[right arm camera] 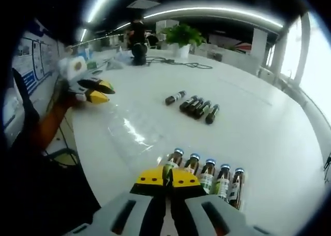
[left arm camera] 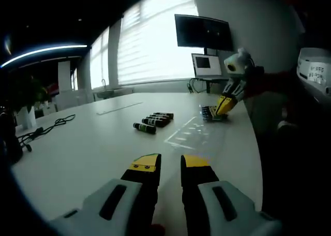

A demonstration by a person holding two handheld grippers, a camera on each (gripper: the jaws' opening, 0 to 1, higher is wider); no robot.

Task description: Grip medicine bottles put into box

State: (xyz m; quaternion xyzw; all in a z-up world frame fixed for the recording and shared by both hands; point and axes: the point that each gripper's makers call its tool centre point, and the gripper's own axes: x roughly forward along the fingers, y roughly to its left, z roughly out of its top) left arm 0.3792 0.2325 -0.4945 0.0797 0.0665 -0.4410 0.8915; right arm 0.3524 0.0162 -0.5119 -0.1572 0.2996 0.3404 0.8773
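Observation:
Several dark medicine bottles point(left arm camera: 155, 121) lie loose mid-table, and one point(right arm camera: 176, 97) lies a little apart from the group point(right arm camera: 199, 108). A clear box point(right arm camera: 242, 192) close in front of the right gripper view holds a row of blue-capped bottles point(right arm camera: 214, 178). My right gripper point(right arm camera: 168, 177) is at the row's left end, jaws closed on the leftmost bottle point(right arm camera: 171, 165). From the left gripper view it point(left arm camera: 223, 107) reaches down into the box point(left arm camera: 209, 112). My left gripper point(left arm camera: 170, 162) hovers open over bare table, nothing between its jaws; in the right gripper view it point(right arm camera: 99, 91) sits at the table's left edge.
A clear plastic sheet or lid point(left arm camera: 191, 132) lies flat between the loose bottles and the box. Black cables point(left arm camera: 46, 127) trail at the far left, a potted plant point(right arm camera: 182, 37) stands at the far end. A monitor point(left arm camera: 202, 31) hangs beyond the table edge.

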